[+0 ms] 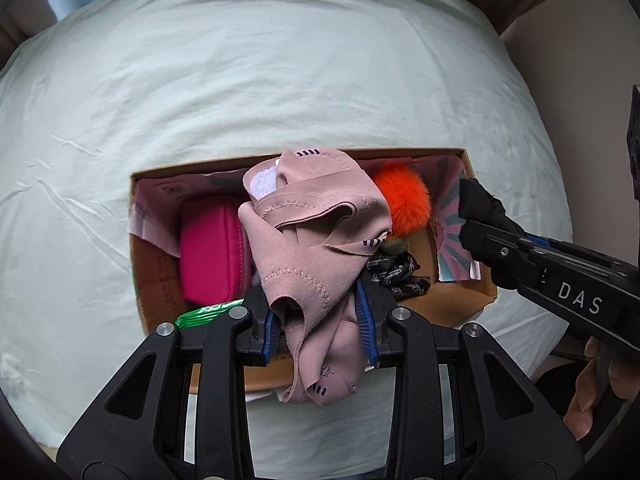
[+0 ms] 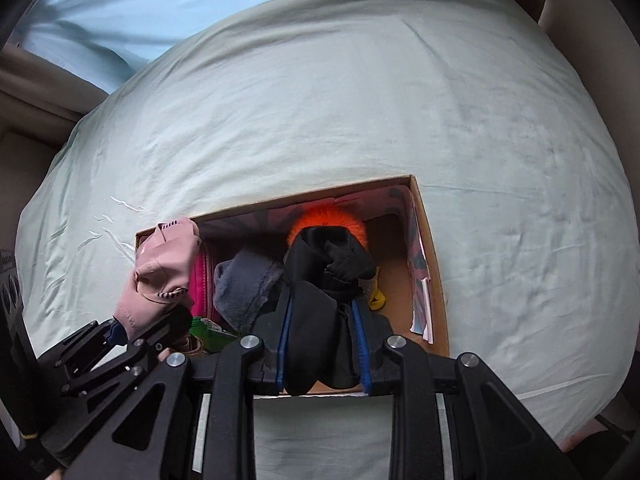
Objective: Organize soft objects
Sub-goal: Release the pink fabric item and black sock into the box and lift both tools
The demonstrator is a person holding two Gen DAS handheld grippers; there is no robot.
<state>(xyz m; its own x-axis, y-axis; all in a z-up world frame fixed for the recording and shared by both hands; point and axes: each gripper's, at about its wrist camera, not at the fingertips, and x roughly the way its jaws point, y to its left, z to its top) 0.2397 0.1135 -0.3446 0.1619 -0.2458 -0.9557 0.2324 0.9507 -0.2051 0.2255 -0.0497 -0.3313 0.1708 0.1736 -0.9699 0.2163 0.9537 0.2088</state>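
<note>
On the bed [image 1: 280, 80], a cardboard box [image 1: 400, 155] holds a magenta pouch [image 1: 212, 252], grey fleece [image 2: 244, 284] and an orange pompom [image 1: 402, 200]. Above its left part, the left hand-held gripper [image 1: 320, 320] clamps a crumpled pink fabric brace [image 1: 312, 240]; to the right, the right hand-held gripper [image 2: 322, 344] pinches black cloth [image 2: 320, 280] over the box.

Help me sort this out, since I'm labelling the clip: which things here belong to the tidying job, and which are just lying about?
In the job:
- pink cloth, clamped in the left tongs
- black cloth, clamped in the right tongs
- cardboard box, where the soft things go
- already inside: orange pompom, magenta pouch, grey fleece

Lying about:
- pale green bedsheet
- blue fabric beyond the bed
</note>
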